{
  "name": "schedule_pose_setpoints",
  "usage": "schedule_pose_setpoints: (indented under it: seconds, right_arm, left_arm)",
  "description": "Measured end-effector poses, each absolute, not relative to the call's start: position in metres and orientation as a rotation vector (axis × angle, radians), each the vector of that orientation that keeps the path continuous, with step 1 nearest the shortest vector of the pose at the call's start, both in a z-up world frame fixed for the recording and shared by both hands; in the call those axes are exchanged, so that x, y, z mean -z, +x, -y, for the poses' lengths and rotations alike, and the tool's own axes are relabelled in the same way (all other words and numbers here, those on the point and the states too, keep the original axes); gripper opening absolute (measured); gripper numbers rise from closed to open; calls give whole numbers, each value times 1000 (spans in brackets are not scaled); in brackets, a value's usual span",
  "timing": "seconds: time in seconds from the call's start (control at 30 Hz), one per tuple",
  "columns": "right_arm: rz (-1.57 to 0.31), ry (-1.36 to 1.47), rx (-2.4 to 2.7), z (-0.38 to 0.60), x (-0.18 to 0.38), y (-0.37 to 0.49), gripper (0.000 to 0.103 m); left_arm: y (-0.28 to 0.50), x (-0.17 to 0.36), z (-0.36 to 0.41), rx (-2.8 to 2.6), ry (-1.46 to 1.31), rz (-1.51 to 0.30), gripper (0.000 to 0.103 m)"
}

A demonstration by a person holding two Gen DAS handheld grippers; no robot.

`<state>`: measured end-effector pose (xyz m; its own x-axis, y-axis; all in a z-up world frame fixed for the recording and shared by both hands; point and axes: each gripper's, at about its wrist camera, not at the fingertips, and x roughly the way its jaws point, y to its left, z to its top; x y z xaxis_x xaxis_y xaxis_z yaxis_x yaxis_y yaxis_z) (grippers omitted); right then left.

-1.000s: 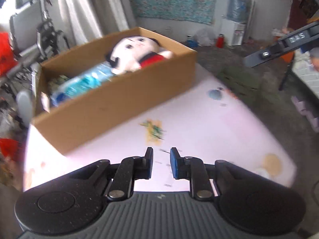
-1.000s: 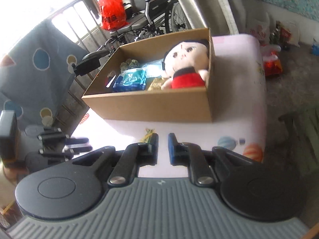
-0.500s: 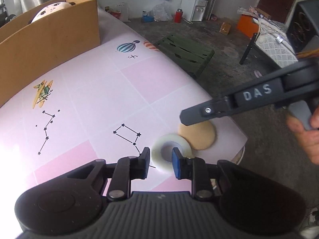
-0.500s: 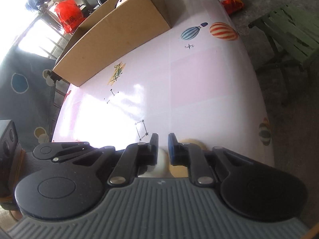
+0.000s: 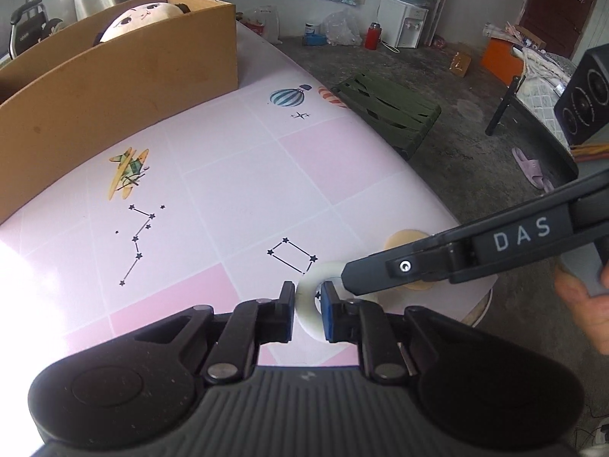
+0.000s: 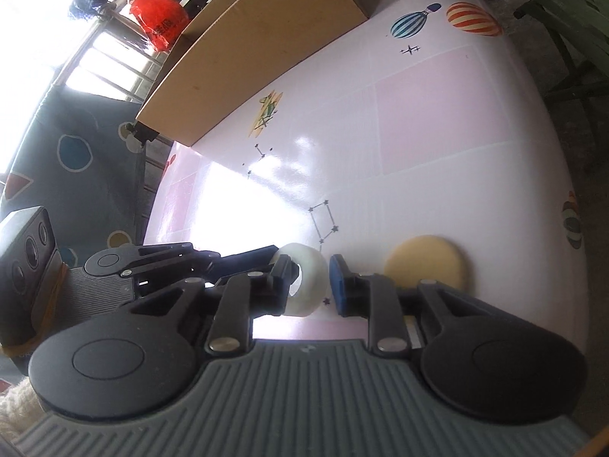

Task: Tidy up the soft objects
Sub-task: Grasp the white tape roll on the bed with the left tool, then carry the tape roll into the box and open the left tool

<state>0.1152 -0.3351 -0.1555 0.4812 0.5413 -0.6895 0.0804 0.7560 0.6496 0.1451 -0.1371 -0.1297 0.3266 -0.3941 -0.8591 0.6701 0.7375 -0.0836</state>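
A white soft ring [image 5: 304,293] [image 6: 310,282] stands tilted on the pink table [image 5: 266,175] near its front corner, with a flat beige round pad [image 5: 405,238] [image 6: 422,262] just beyond it. My left gripper [image 5: 307,299] [image 6: 276,257] is closing, and its blue pads pinch the ring's band. My right gripper [image 6: 310,278] [image 5: 350,280] comes in from the right. Its jaws are opening with the ring between them, and the right pad stands clear of the ring. The cardboard box [image 5: 114,95] [image 6: 266,30] at the back holds a plush doll [image 5: 141,19].
The table's rounded edge runs close to the ring and the pad. A green slatted stool [image 5: 388,110] stands on the floor beyond it. A person's hand [image 5: 582,304] holds the right gripper's handle. A black speaker [image 5: 586,99] is at far right.
Both grippers swung from the box down to the table's front corner. The left jaws narrowed onto the white ring. The right jaws spread apart around it.
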Motion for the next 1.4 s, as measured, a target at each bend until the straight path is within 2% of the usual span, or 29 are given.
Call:
schedule_pose_setpoints:
  seconds: [0.1,0.17,0.4,0.63,0.77,0.87,1.0,1.1,1.17,1.2,1.27,1.33,1.4]
  right_arm:
    - [-1037,684,-339,323,155,121,24]
    - [-1020,651,-344,316,152,124,12]
    - [-944,406,-462,271,98,186,12]
    - [-860,342,-538,238,29,333,11]
    - [-828,405,-576,228,16,437,11]
    - [-864,468,-518,222,32,521,11]
    - [-930,452,-391,211,63,603,13]
    - [-946,651,-320,218,86,630,13]
    - [-945,651,-305,214,91,633,13]
    - [-944,592,-319,207,94,629,13]
    - [-946,463,-342,195,93,622,13]
    - [-940,383,-366,191,87,606,13]
    - [-927,393,-395,198,77,588,13]
  left_arm:
    - [145,122,131,695,328,-995,15]
    - [145,118,126,679,342,-977,15]
    - [174,79,101,636,396,-901,15]
    - [275,12,73,515,387,-799,14]
    - [377,-11,62,451,373,-867,14]
    - [455,-5,59,423,424,-865,14]
    - [547,40,53,335,430,-946,14]
    - [586,77,51,249,485,-976,14]
    - [599,92,48,267,461,-999,15]
    - [602,97,48,268,464,-1004,16]
    - [605,106,52,235,492,-998,27]
    - [609,109,51,213,451,-1041,50]
    - [604,106,52,181,446,-1041,52]
